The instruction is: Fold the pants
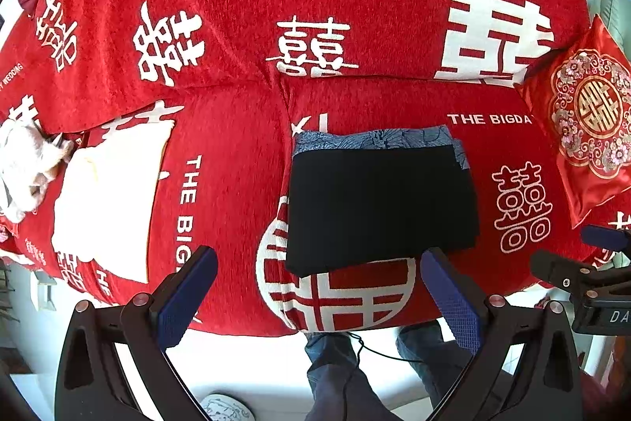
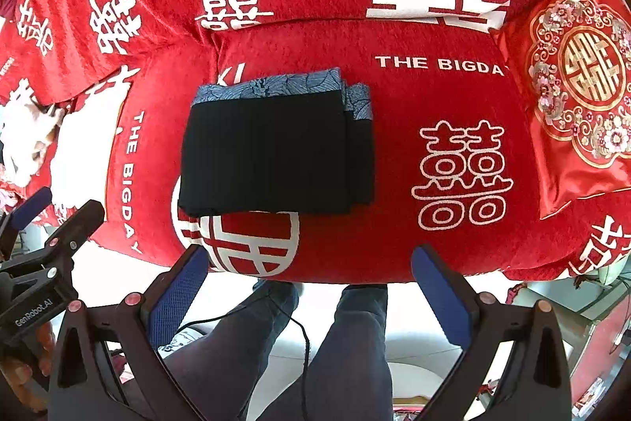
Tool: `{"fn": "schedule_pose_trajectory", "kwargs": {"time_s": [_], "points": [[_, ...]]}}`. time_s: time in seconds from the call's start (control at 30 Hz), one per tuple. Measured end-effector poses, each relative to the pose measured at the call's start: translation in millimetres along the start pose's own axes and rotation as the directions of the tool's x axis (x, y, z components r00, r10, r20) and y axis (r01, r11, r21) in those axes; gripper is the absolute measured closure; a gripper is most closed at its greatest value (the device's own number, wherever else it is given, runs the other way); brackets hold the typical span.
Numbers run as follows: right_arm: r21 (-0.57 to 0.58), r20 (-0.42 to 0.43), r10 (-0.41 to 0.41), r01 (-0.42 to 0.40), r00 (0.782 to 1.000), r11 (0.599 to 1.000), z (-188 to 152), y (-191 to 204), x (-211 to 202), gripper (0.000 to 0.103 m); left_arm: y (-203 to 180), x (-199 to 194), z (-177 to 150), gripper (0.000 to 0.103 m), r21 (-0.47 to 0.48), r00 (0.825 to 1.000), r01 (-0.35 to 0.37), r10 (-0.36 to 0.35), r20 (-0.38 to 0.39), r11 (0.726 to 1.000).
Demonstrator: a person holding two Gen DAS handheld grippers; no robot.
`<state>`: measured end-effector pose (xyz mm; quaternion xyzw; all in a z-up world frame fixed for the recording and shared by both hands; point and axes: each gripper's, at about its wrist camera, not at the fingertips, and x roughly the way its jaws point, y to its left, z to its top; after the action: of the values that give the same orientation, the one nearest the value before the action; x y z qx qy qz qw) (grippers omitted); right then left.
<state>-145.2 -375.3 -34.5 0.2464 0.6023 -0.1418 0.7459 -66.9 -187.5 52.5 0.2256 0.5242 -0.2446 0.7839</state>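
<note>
- Two grippers are over the front edge of a sofa that has a red cover with white characters and the words "THE BIGDAY".
- The pants are folded into a flat black rectangle. They lie on the right seat cushion, near its front edge and close to the seam between the two cushions.
- At the far edge of the folded pants, a blue patterned band shows; in the right wrist view it also appears at the right far corner, where the layers are stepped.
- The left gripper has its jaws wide apart and nothing is between them. Its blue pads are in front of the near edge of the pants and do not touch them.
- The right gripper has its jaws wide apart too, empty, also on the near side of the pants and apart from them.
- A red embroidered pillow stands at the right end of the sofa, well apart from the pants.
- On the left cushion lies a white folded cloth, and a white crumpled item is just beside it.
- Below the grippers, the person's legs in dark trousers and a thin black cable are visible over a light floor.
</note>
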Motion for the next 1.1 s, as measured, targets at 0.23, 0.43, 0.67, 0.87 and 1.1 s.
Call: {"fn": "schedule_pose_trajectory", "kwargs": {"time_s": [0.23,0.43,0.67,0.87,1.1], "points": [[0.014,-0.001,-0.016,0.016,1.000,1.000,-0.9,-2.3,0.0,0.000,-0.4,-2.1,1.0,0.000,0.001,1.000,-0.004,0.004,0.007,1.000],[0.025,-0.006,-0.024,0.025,1.000,0.999,-1.4,-5.2,0.8,0.000,0.7,-3.4,2.6,0.000,-0.003,1.000,-0.002,0.002,0.010,1.000],[0.013,-0.006,-0.033,0.033,0.999,0.999,-2.8,-2.8,0.2,0.000,0.3,-3.2,2.0,0.000,-0.003,1.000,0.002,-0.002,0.009,1.000],[-0.016,0.016,-0.052,0.052,0.999,0.999,-2.0,3.3,-4.9,0.000,-3.4,-2.5,-0.2,0.000,-0.003,1.000,0.006,-0.006,0.005,1.000],[-0.040,0.018,-0.059,0.060,0.998,0.997,-1.2,8.9,-4.9,0.000,-3.0,-2.4,-0.1,0.000,-0.004,1.000,0.009,-0.009,0.004,1.000]]}}
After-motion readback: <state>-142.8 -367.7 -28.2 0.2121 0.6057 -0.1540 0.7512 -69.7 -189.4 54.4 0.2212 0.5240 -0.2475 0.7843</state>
